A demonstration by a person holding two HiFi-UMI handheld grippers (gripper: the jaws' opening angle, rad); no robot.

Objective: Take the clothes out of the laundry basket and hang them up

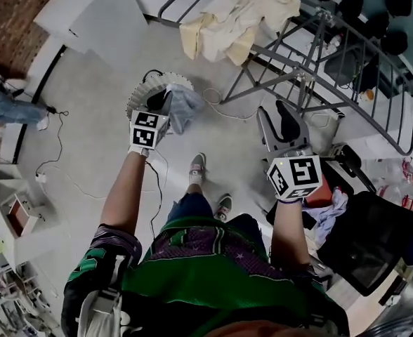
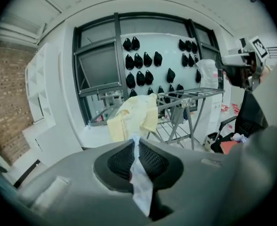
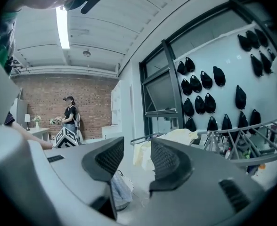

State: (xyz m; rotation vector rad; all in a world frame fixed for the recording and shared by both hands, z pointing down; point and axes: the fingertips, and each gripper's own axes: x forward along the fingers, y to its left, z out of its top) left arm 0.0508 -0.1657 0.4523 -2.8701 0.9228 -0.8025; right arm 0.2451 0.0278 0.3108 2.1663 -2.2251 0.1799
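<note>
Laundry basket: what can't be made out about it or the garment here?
Laundry basket contents: head view, hidden behind left hand-held gripper and garment.
Garment's type: left gripper view shows only a strip between the shut jaws.
Laundry basket, right gripper view: partly hidden by a jaw.

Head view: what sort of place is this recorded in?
Probably an office or studio room set up for laundry work: a metal drying rack with a yellow garment on it, a laundry basket, and an office chair.
</note>
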